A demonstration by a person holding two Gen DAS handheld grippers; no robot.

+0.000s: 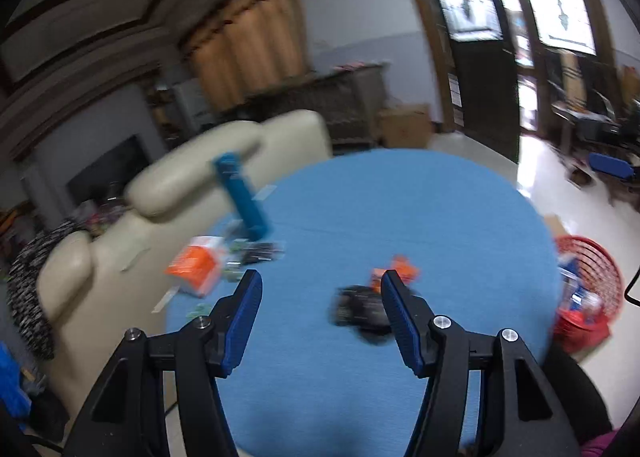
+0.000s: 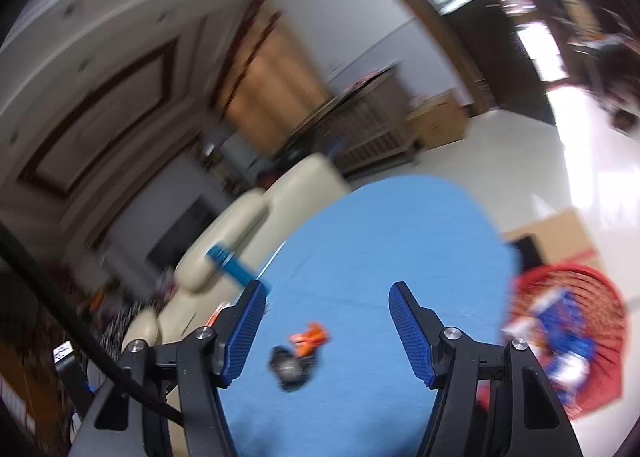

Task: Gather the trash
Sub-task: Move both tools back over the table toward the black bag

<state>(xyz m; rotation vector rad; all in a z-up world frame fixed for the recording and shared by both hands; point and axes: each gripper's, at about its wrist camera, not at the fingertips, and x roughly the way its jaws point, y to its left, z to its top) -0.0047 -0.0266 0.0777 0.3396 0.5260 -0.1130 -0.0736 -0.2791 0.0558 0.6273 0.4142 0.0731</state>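
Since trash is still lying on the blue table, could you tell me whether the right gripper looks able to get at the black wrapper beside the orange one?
Probably yes: the right gripper is open and holds nothing, and the black wrapper lies ahead on the bare blue table, touching only the orange wrapper.

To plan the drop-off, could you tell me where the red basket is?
The red basket sits on the floor off the blue table's right edge in both wrist views, already holding wrappers.
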